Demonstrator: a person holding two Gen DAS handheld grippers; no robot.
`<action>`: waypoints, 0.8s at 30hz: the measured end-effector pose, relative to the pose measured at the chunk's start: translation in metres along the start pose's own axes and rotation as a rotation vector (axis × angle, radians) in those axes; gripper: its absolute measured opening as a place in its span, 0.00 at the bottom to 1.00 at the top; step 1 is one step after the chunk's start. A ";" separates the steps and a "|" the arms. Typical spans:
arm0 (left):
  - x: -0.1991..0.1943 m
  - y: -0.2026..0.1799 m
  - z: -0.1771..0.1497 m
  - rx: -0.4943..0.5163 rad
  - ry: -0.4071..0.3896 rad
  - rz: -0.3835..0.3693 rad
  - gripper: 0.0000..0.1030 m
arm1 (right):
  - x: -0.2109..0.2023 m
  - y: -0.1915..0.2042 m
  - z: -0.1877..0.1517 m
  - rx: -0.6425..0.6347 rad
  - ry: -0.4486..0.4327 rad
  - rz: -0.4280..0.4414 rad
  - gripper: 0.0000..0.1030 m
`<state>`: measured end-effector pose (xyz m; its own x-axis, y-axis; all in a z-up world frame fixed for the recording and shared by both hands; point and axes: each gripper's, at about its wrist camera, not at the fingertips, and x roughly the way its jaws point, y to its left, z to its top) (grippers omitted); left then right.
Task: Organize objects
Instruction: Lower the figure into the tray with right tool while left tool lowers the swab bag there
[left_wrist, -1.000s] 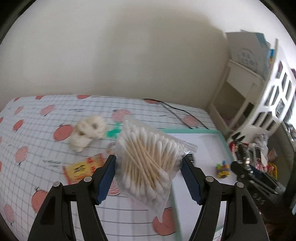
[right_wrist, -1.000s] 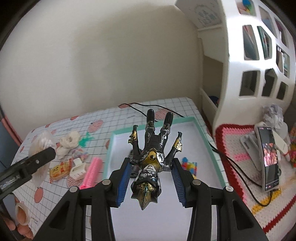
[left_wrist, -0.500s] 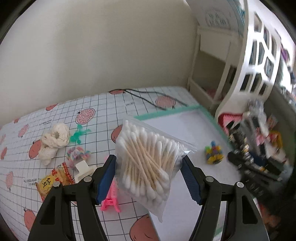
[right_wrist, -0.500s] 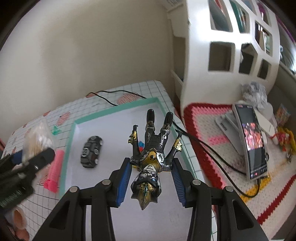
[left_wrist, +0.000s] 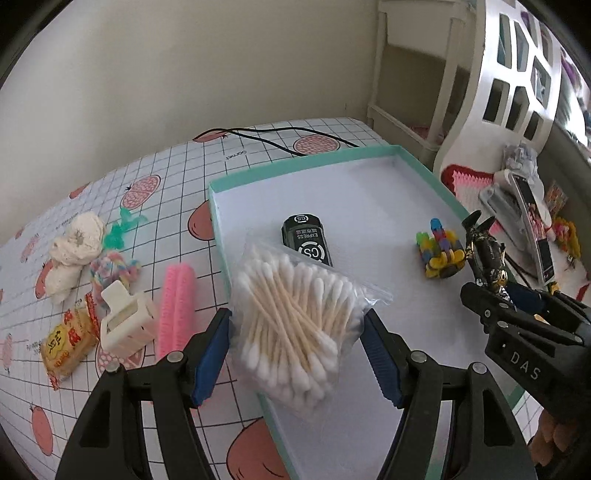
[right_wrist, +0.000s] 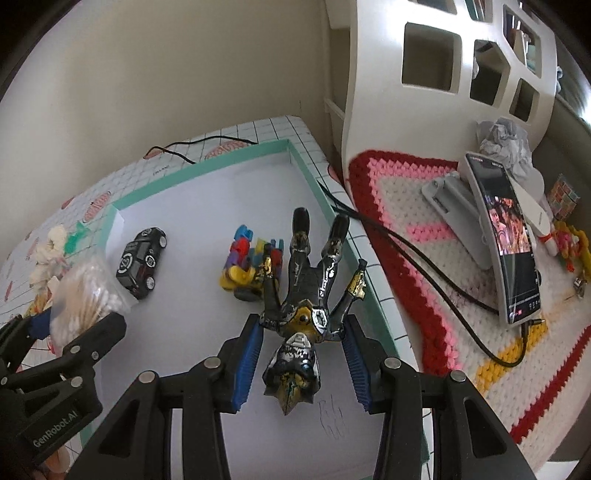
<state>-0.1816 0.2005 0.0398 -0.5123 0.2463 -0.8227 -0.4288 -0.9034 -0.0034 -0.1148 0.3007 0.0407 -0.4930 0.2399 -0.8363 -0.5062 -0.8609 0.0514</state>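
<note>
At lower centre of each wrist view, the left gripper (left_wrist: 297, 332) is clamping a cotton-swab bag (left_wrist: 295, 325); the right gripper (right_wrist: 303, 354) is clamping a toy figure (right_wrist: 306, 314) over the tray (right_wrist: 207, 162).

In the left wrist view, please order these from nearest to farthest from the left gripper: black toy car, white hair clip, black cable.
From the left gripper:
1. White hair clip, on the tablecloth, left.
2. Black toy car, inside the tray, ahead.
3. Black cable, at the table's far edge.
</note>
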 end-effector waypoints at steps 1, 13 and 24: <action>0.000 0.000 -0.001 -0.005 -0.002 0.001 0.69 | 0.001 0.000 -0.001 0.001 0.004 -0.001 0.45; 0.002 -0.009 -0.002 0.057 -0.005 0.038 0.69 | 0.006 0.003 -0.003 -0.021 0.016 -0.018 0.45; 0.003 -0.020 -0.008 0.140 0.011 0.072 0.69 | 0.011 0.007 -0.005 -0.051 0.037 -0.045 0.45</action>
<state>-0.1683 0.2166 0.0330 -0.5373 0.1784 -0.8243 -0.4913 -0.8606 0.1340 -0.1202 0.2951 0.0291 -0.4440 0.2627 -0.8566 -0.4898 -0.8717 -0.0134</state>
